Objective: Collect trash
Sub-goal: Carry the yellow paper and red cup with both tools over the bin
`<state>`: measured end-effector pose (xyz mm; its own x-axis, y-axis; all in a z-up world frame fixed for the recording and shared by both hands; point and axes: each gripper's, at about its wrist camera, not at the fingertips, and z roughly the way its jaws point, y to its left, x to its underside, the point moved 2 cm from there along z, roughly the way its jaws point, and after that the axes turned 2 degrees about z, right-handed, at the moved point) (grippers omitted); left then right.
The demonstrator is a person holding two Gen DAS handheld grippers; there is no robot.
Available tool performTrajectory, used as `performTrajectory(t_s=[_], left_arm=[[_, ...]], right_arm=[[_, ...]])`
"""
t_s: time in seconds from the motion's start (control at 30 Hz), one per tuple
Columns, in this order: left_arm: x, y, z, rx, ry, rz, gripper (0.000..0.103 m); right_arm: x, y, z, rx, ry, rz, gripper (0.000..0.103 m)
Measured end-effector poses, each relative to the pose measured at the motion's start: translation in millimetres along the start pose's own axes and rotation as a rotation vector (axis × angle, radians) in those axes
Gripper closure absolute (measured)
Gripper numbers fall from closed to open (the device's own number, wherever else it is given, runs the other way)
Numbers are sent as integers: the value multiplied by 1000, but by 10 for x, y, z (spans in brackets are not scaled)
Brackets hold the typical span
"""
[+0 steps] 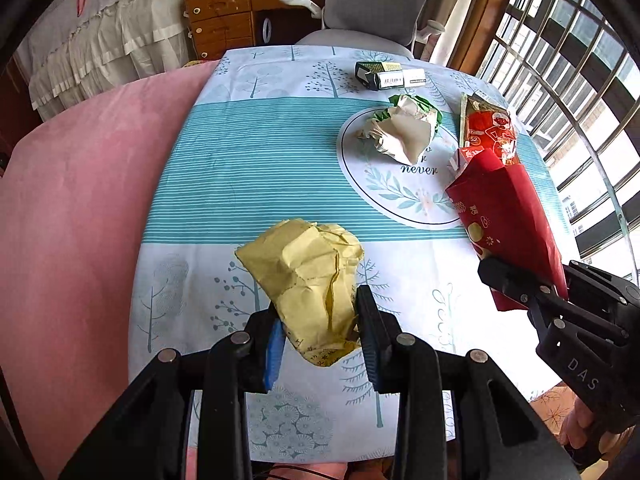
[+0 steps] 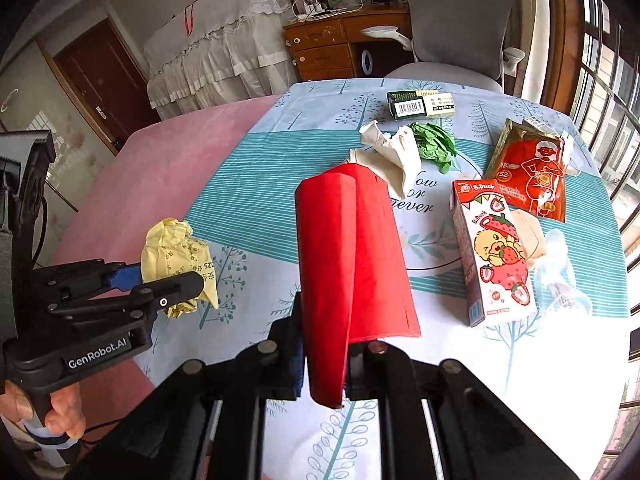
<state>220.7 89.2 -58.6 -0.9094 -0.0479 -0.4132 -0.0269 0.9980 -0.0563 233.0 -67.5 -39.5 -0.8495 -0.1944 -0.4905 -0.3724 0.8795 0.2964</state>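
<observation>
Both pieces are lifted clear of the counter [image 2: 520, 360] for carrying off: the left gripper [image 1: 320, 332] jaws clench the crumpled yellow paper [image 1: 308, 276], the right gripper [image 2: 324, 360] jaws pinch the red envelope [image 2: 352, 248].

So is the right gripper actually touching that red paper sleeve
Touching. In the right wrist view the right gripper has its fingers closed on the lower end of the red paper sleeve, which is raised off the tablecloth.
</observation>
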Motion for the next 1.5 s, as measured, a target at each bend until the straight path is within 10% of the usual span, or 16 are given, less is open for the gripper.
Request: performTrajectory(t_s=[0.53,0.93,1.5], left_arm=[[1309,-981,-914,-33,-90,111,72],[2186,-1252,-946,-69,3,145,72],[3202,-1153,944,-57,232,216,72]], right_arm=[[1219,-115,-1148,-28,-24,42,90],[2247,-305,-1243,-31,80,129,90],[3669,-734,510,103,296,443,90]])
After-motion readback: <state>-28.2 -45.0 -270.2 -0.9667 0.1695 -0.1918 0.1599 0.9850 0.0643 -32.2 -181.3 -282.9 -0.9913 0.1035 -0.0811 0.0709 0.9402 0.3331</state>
